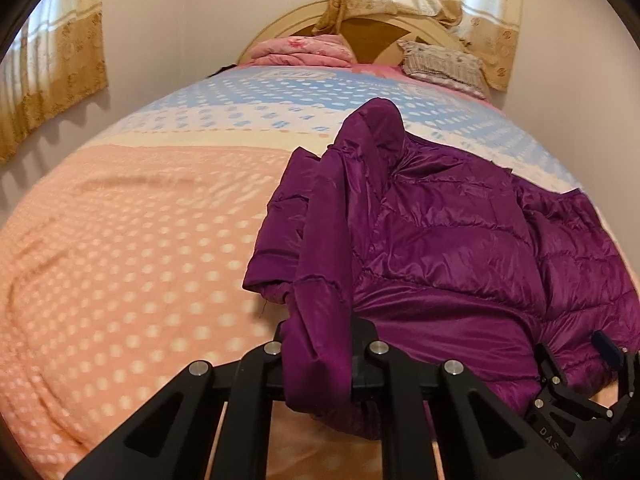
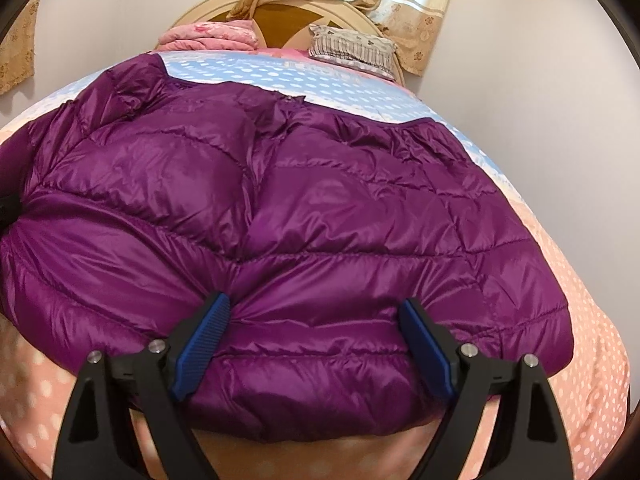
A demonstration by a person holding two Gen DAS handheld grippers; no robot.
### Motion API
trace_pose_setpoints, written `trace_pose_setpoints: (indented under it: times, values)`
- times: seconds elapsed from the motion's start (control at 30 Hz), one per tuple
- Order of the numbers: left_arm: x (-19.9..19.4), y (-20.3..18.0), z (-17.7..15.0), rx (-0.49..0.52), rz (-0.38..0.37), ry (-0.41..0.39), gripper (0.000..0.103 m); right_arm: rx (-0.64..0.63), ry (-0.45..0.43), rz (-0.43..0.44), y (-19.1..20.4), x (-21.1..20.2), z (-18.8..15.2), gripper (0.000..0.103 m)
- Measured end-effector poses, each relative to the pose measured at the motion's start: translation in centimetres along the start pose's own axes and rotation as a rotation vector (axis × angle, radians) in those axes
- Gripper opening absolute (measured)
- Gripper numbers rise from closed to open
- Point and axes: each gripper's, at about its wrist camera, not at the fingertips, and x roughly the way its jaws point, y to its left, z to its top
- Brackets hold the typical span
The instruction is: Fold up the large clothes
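In left gripper, purple jacket sleeve.

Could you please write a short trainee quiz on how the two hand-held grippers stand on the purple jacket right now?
1. True or false: the left hand-held gripper is shut on a fold of the purple jacket.
2. The right hand-held gripper is: A) shut on the striped pillow; B) open, astride the jacket's near edge; C) out of view.
3. Fill in: the jacket lies on a dotted ______.

Key:
1. True; purple cloth runs between its closed fingers.
2. B; its blue pads stand wide apart.
3. Bedspread.
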Motion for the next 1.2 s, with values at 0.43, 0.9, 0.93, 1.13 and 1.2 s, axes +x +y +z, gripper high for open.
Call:
trace_pose_setpoints:
  times: [0.43,0.9,0.93,1.13,1.2]
  values:
    - [-6.5,2.8,3.7,0.026,0.029,-0.15,0.009,-0.046,-0.075,0.2,-1.9,-4.9,1.3,0.089]
    - [-10.9,-21.6,4.0,0.539,-0.173,-0.353,0.009,0.361,-0.007,-0.176,-31.1,-2.9,-4.8,0.095]
    - [-10.1,-23.8,2.7,0.597,-0.184,-0.349,0.009,0.377,0.006,-0.185,-32.1,-2.9,-5.5,0.095]
    - [-4.1,-31.8,-4.9,0.903,-0.201,-0.239,0.009,0.465,0.052,-0.233,-35.9,-2.8,-9.1,0.095]
    - [-3.1,-32.5,-7.0,0.963,-0.173,-0.248,0.009,0.467,0.061,-0.224,-35.9,-2.8,-9.7,0.095]
